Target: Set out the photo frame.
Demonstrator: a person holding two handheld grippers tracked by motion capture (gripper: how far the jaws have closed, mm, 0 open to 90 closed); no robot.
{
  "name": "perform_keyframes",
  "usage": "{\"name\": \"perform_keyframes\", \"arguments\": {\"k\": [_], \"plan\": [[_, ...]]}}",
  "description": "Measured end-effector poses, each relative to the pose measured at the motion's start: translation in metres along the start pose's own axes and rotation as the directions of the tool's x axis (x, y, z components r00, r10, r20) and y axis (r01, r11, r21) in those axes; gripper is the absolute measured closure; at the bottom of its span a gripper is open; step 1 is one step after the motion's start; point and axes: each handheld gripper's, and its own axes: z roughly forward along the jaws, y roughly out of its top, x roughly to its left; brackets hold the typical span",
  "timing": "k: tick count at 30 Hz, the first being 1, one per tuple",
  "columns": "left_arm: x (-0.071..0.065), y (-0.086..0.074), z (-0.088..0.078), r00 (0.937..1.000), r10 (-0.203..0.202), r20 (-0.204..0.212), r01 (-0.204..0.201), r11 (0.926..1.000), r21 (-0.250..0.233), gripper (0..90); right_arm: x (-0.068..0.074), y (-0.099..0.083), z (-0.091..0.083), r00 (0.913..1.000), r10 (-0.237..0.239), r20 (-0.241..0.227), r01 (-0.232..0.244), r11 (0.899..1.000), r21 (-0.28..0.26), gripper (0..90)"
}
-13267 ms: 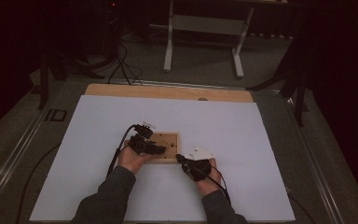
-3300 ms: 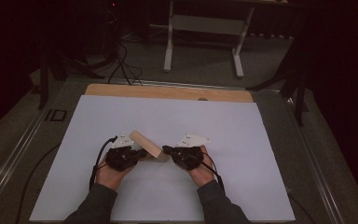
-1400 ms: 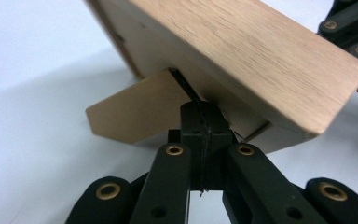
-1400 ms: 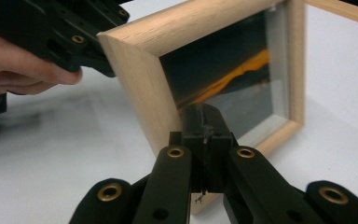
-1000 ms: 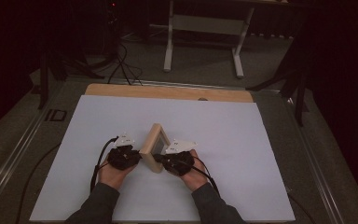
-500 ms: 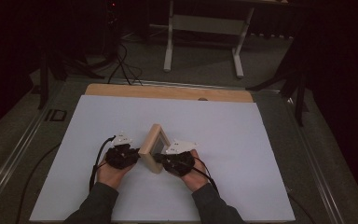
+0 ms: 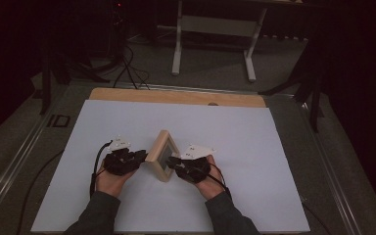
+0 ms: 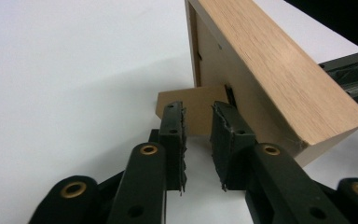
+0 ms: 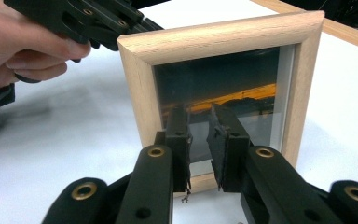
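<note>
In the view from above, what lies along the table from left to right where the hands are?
Left gripper → wooden picture frame, standing upright → right gripper, all on the white table.

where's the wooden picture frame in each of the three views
High view: wooden picture frame stands at centre, between the two grippers.
Left gripper view: its back and fold-out stand, upper right.
Right gripper view: its glass front, centre.
Shared landmark: the white table sheet.

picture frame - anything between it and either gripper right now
Nothing visible. The picture frame stands upright on the white sheet, left gripper at its back stand, right gripper at its glass; both jaws have just been opening.
</note>
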Motion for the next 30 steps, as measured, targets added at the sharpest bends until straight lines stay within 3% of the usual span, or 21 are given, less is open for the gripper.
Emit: {"name": "perform_keyframes", "arguments": {"k": [16, 30], "plan": [[0.0, 0.005, -0.012, 0.9997, -0.019, -0.018, 0.018, 0.999, -0.041, 58.4, -0.001, -0.001, -0.002, 0.9999, 0.0, 0.013, 0.0, 1.0, 0.008, 68.8], [-0.006, 0.013, -0.023, 0.9988, -0.026, -0.04, 0.023, 0.9962, -0.084, 50.6, -0.006, -0.004, -0.004, 0.9994, 0.021, 0.028, -0.021, 1.0, 0.01, 64.7]]}}
